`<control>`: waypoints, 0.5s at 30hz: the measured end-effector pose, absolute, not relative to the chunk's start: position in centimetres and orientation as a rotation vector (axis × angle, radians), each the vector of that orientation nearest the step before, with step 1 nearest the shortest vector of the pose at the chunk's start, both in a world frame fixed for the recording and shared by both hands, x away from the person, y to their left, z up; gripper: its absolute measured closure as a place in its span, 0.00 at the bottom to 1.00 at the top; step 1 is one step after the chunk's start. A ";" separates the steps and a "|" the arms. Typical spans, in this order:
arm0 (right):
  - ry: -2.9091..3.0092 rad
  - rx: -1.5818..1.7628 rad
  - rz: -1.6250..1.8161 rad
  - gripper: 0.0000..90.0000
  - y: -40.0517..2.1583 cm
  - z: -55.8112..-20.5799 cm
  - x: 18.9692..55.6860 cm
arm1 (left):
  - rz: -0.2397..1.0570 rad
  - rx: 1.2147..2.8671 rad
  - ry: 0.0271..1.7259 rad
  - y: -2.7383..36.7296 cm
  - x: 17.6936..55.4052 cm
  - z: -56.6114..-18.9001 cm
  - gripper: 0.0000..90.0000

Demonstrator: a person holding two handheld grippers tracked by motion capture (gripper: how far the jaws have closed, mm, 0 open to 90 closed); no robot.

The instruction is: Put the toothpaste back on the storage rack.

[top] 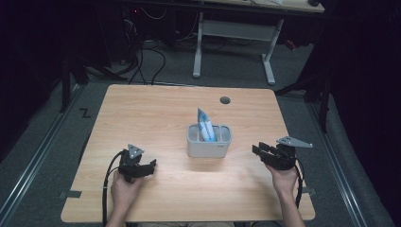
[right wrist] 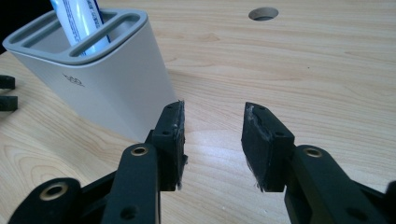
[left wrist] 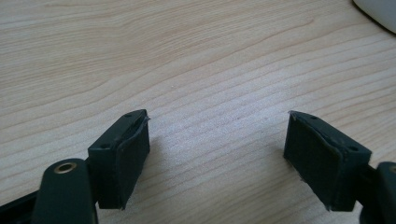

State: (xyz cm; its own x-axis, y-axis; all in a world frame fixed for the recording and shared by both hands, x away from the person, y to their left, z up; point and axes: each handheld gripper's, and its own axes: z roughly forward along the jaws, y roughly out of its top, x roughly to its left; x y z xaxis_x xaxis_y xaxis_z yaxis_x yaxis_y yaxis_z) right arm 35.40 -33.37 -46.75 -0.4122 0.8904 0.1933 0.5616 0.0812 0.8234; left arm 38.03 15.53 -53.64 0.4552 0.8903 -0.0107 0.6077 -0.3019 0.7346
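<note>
A white holder (top: 208, 142) with slotted grey top stands at the middle of the wooden table (top: 156, 118). A blue-and-white tube (top: 205, 125) stands upright in it, its top leaning left. In the right gripper view the holder (right wrist: 100, 79) and tube (right wrist: 79, 16) rise at upper left. My left gripper (top: 152, 165) rests low on the table left of the holder, open, with bare wood between its jaws (left wrist: 217, 140). My right gripper (top: 257, 150) hovers right of the holder, pointing toward it, open with nothing between its pads (right wrist: 212, 135).
A round cable hole (top: 225, 100) lies in the tabletop behind the holder. A white-legged desk (top: 231, 28) and cables stand on the floor beyond the table. The left gripper's jaw tips (right wrist: 7, 93) show past the holder in the right gripper view.
</note>
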 end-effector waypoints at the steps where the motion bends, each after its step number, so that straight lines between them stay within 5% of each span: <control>1: 2.015 1.435 1.246 0.65 -33.4 -47.0 35.4 | 0.533 2.026 1.247 15.5 38.0 -53.6 0.25; 15: 2.047 1.450 1.176 0.63 -32.8 -49.1 35.9 | 0.533 2.024 1.247 15.5 38.0 -53.6 0.25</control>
